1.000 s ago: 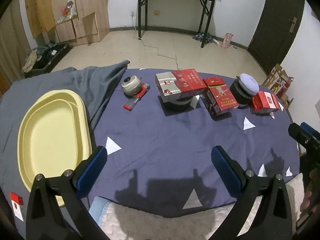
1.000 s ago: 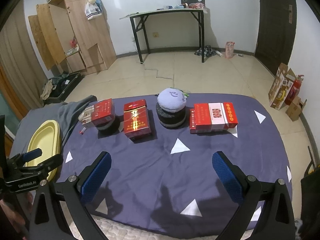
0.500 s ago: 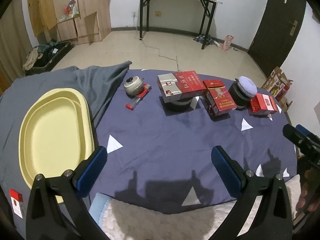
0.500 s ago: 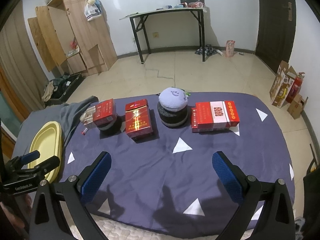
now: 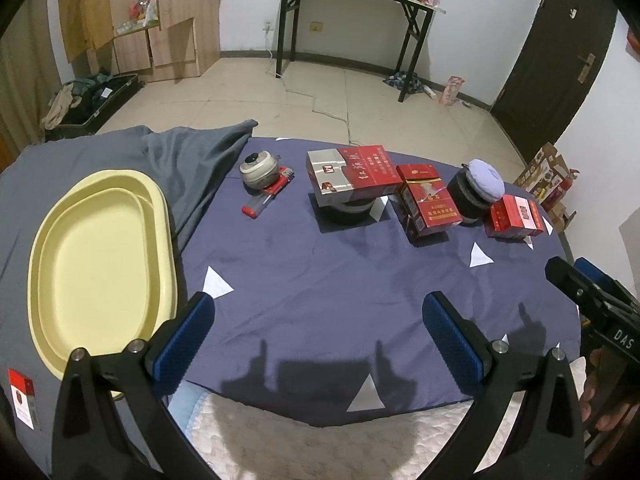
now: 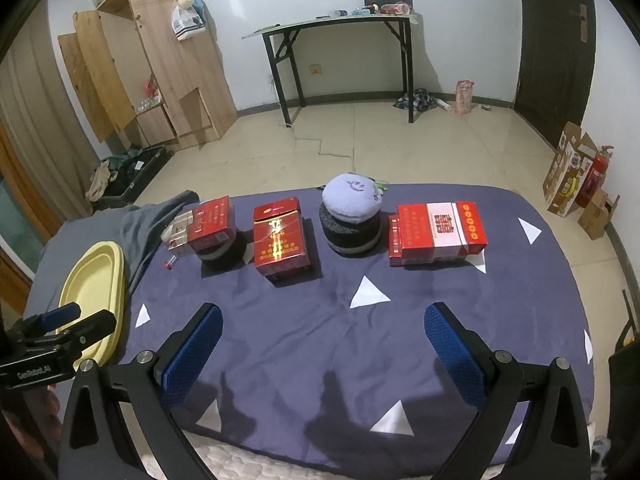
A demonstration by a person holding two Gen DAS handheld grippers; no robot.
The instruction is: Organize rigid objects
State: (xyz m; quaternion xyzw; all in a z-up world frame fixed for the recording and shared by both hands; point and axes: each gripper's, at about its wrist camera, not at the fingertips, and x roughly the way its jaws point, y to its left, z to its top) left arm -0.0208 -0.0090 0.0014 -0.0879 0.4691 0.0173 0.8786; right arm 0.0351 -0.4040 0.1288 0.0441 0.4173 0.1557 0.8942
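Far left: yellow oval tray (image 5: 100, 264), empty, on grey cloth (image 5: 192, 156) at the edge of the navy triangle-print sheet (image 5: 320, 272). Beside the cloth's fold, a small round grey jar (image 5: 259, 169) touching a red lighter (image 5: 267, 198). Next right, a red-and-silver carton (image 5: 352, 174) propped on a dark round object, tilted. Then a red box with gold print (image 6: 280, 238), just beside the carton. Further right, a dark knitted roll capped with a lavender cushion (image 6: 352, 212), upright. Far right of the row, a flat red-and-white carton (image 6: 438, 232), lying apart from the roll.

Nearer the cameras: left claw (image 5: 318, 334) wide open over bare sheet, blue pads (image 5: 184, 340) well apart, gripping nothing — well short of the row. Right claw (image 6: 322, 354) likewise spread open and empty, pads (image 6: 454, 354) above the sheet's near half, well apart from every box. Small red-and-white pack (image 5: 22, 398) on the grey cloth at the lower left corner of the left wrist view.

Behind — tiled floor, black folding table (image 6: 340, 52) against the white wall, dark door (image 6: 556, 40) at right.
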